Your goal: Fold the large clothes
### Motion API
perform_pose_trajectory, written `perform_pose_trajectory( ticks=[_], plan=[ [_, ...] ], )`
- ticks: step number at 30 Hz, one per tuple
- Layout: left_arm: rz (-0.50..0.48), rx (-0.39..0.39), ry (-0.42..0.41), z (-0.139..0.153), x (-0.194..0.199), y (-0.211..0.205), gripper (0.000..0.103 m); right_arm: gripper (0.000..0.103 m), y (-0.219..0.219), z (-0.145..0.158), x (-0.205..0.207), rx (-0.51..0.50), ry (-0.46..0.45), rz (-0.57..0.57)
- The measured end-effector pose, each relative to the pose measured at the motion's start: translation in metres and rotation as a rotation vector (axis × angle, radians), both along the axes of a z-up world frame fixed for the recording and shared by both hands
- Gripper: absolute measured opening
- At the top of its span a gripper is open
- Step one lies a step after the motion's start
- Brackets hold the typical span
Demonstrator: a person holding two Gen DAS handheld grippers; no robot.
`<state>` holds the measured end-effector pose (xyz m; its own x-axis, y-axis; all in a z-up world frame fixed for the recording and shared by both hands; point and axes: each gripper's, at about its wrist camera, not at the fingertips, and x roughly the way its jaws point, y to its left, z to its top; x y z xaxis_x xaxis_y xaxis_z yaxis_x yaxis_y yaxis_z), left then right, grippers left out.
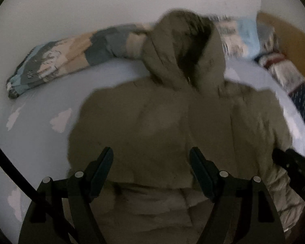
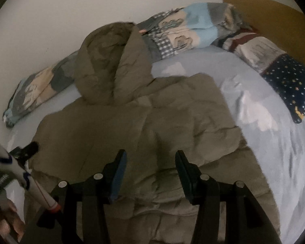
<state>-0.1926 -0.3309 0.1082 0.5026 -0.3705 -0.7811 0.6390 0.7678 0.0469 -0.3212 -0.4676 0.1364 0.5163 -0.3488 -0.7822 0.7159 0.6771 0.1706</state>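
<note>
On the bed (image 2: 264, 138) lies an olive hooded puffer jacket (image 2: 148, 122), sleeves apparently tucked in, hood unfolded; body folds seemingly remain. Left tongs (image 1: 151, 158) and right tongs (image 2: 150, 162) hover open, holding nothing. Its hem is cut off below; blur hides seams.

Pale blue bed (image 2: 254, 142), olive hooded jacket (image 2: 142, 122), apparently a patchwork quilt (image 2: 193, 30) bunched behind
</note>
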Motion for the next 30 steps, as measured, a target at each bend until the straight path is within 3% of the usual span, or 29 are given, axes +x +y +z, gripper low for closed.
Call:
perform_pose_trajectory(
  ticks=[6, 12, 17, 23, 27, 30],
  plan=[
    [-0.008, 0.049, 0.044, -0.022, -0.001, -0.006, 0.077, 0.054, -0.003, -0.029, 0.008, 0.079, 0.074, 0.01],
    [-0.022, 0.087, 0.016, -0.024, -0.007, -0.012, 0.077, 0.054, -0.002, -0.04, 0.013, 0.068, 0.114, 0.023],
    [-0.014, 0.029, 0.03, -0.004, -0.008, -0.002, 0.077, 0.054, -0.003, -0.031, 0.007, 0.089, 0.073, 0.004],
    [0.029, -0.044, -0.041, 0.044, -0.03, 0.044, 0.077, 0.054, -0.001, -0.001, -0.011, 0.071, -0.003, -0.004],
    [0.089, -0.094, -0.061, 0.072, -0.051, 0.108, 0.077, 0.054, -0.001, 0.009, -0.042, 0.109, -0.049, -0.013],
    [0.151, -0.101, -0.022, 0.079, -0.064, 0.168, 0.077, 0.054, 0.004, 0.017, -0.083, 0.105, -0.062, -0.021]
  ],
)
